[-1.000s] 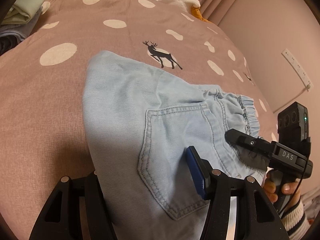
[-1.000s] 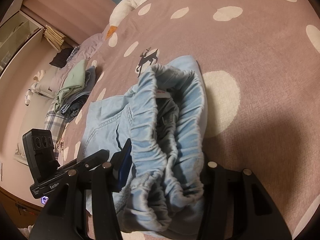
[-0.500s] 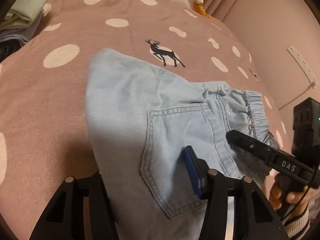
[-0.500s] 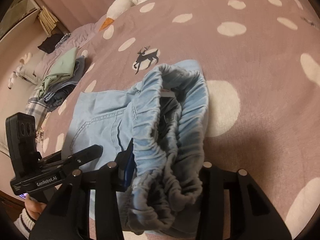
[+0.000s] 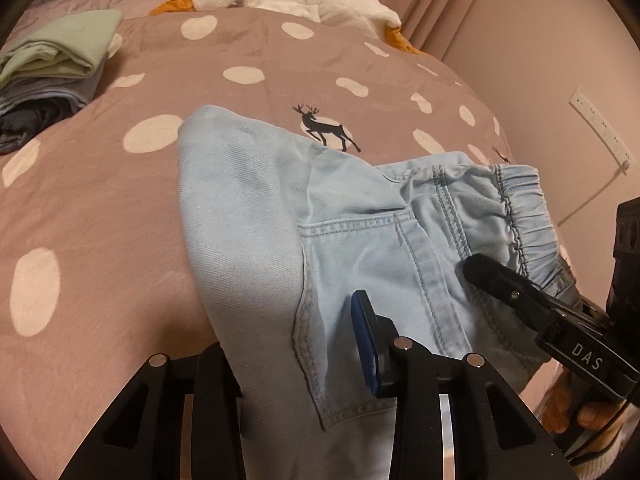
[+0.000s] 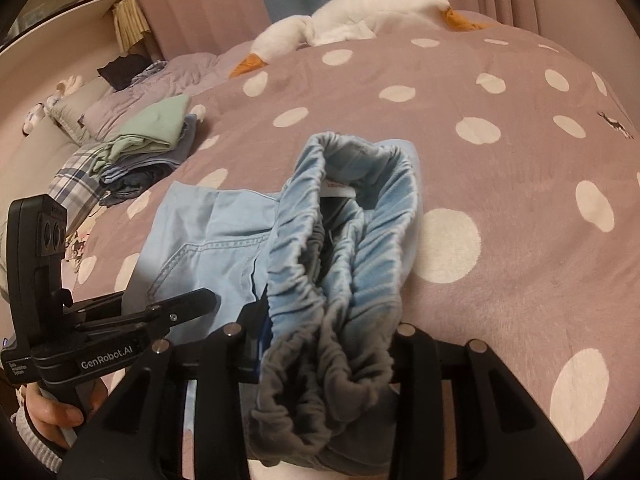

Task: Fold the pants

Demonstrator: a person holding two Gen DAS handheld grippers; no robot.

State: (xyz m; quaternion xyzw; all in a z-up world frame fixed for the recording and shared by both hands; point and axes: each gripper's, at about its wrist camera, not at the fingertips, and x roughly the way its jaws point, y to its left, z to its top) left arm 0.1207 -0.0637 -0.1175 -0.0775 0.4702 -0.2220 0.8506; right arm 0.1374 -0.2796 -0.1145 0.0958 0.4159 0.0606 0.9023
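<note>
Left gripper (image 5: 296, 344): angled down over the bed, seen low in its own view; its jaws have just been closing and now pinch a fold of the pants between them. In the right wrist view it shows at the left edge (image 6: 200, 300), held by a hand (image 6: 52, 408) in a ribbed cuff.
Left fingers: the blue-padded one (image 5: 366, 344) lies against the denim beside the back pocket; the other is covered by cloth, so its pad cannot be made out.
Pants (image 5: 320, 240): light blue denim, lying on the bedspread in the middle of the bed, near edge lifted into both grippers; one end reaches just short of the deer print (image 5: 326, 128).
Back pocket (image 5: 360, 288): stitched patch, facing up, its lower corner hanging toward the camera.
Waistband (image 6: 340, 260): gathered elastic, open like a mouth, bunched and lifted; the inside is dark and hard to read beyond a white label.
Right gripper (image 6: 328, 344): tilted down, jaws have just been narrowing and clamp the bunched waistband; both pads are buried in cloth.
Bedspread (image 6: 500, 280): dusty pink with white dots.
Folded clothes (image 5: 52, 68): a stack at the far left, green piece on top.
Goose toy (image 6: 360, 20): white plush at the head of the bed, partly cut off.
</note>
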